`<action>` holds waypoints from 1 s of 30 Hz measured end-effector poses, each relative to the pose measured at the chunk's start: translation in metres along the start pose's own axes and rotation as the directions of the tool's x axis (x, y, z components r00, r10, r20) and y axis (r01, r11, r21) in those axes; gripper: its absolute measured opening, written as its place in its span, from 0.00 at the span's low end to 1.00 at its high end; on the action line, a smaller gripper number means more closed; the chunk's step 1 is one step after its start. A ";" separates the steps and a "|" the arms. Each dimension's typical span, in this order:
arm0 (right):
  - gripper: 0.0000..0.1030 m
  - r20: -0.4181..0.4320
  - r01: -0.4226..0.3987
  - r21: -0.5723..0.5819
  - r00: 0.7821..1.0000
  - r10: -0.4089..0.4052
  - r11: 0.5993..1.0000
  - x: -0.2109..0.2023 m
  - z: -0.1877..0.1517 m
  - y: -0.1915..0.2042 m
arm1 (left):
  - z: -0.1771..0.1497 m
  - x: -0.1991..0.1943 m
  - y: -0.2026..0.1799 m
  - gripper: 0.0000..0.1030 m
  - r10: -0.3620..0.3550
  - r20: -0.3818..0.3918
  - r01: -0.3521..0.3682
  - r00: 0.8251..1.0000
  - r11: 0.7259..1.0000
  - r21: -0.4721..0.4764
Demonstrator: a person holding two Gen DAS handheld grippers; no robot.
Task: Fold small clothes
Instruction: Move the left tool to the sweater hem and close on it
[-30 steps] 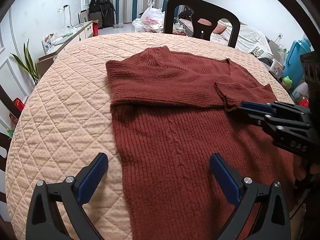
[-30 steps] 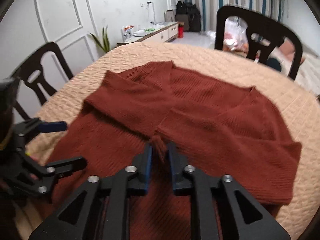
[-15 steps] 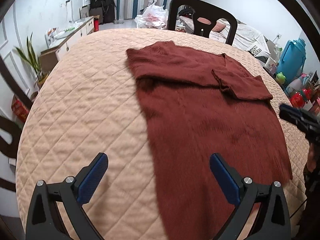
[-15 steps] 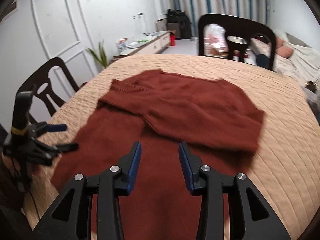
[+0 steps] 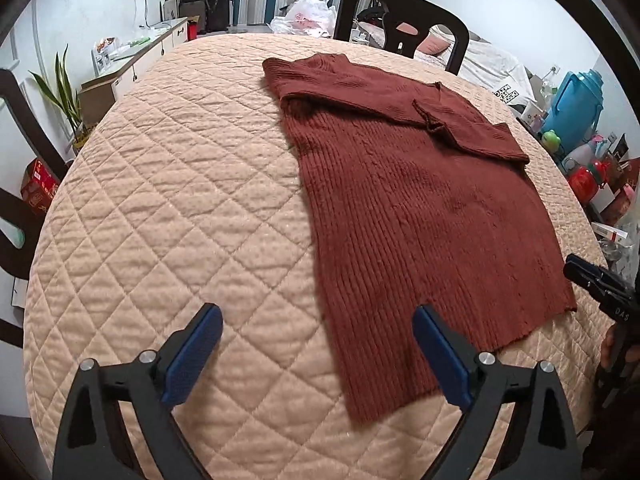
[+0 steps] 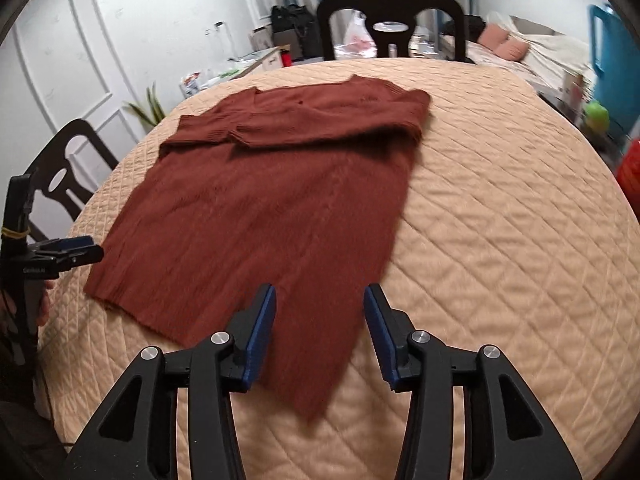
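Observation:
A rust-brown knit sweater (image 5: pixel 416 208) lies flat on the round table with the quilted peach cover (image 5: pixel 168 200). Both sleeves are folded across its chest. It also shows in the right wrist view (image 6: pixel 272 200). My left gripper (image 5: pixel 316 356) is open and empty, above the table near the sweater's hem, at its left corner. My right gripper (image 6: pixel 320 328) is open and empty, above the hem's right corner. Each gripper shows at the edge of the other's view, the right (image 5: pixel 600 284) and the left (image 6: pixel 68 252).
A black chair (image 5: pixel 400 16) stands at the table's far side, another (image 6: pixel 68 168) at the left. A low cabinet (image 5: pixel 132 64) and a plant (image 5: pixel 64 92) stand by the left wall. A blue jug (image 5: pixel 576 100) and red items (image 5: pixel 584 180) are at the right.
My right gripper has let go of the sleeve cuff, opened and drawn back to the hem. My left gripper has also drawn back to the near table edge. The sleeve lies folded across the chest.

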State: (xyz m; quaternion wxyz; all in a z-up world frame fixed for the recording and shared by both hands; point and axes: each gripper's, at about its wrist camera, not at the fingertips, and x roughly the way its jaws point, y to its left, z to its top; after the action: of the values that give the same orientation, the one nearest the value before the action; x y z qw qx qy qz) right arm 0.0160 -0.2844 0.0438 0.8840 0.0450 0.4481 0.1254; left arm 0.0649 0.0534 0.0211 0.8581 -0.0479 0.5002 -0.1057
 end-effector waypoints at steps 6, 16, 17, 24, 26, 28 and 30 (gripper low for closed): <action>0.50 -0.008 -0.006 0.019 1.000 0.007 1.000 -0.003 -0.011 0.002 | -0.010 -0.005 -0.004 0.90 -0.002 -0.001 0.002 1.000 1.000 -0.016; 0.50 -0.018 0.007 0.029 1.000 -0.007 1.000 -0.001 -0.024 0.011 | -0.016 -0.007 -0.018 0.81 0.005 -0.006 -0.005 1.000 1.000 0.000; 0.50 -0.016 0.001 0.036 1.000 -0.001 0.999 -0.002 -0.025 0.010 | -0.016 -0.007 -0.019 0.80 0.003 -0.004 -0.003 1.000 1.000 0.000; 0.50 -0.001 -0.058 0.106 0.998 0.058 0.993 -0.004 -0.027 0.001 | -0.018 -0.009 -0.020 0.70 -0.028 0.001 0.028 1.000 0.999 -0.026; 0.46 -0.002 -0.051 0.113 0.999 0.052 0.992 -0.005 -0.027 0.000 | -0.018 -0.009 -0.019 0.63 -0.015 0.004 0.015 1.000 0.999 -0.031; 0.41 -0.005 -0.047 0.114 0.999 0.048 0.992 -0.005 -0.028 0.000 | -0.019 -0.011 -0.017 0.52 -0.008 0.010 0.008 1.000 0.999 -0.042; 0.38 0.000 -0.057 0.129 0.998 0.058 0.990 -0.006 -0.029 -0.003 | -0.019 -0.012 -0.014 0.45 -0.019 0.015 0.020 1.000 0.998 -0.057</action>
State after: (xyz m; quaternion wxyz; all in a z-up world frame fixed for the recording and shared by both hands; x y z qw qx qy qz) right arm -0.0102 -0.2894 0.0310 0.8745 0.1149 0.4553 0.1217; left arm 0.0408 0.0434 0.0250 0.8589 -0.0782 0.4964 -0.0991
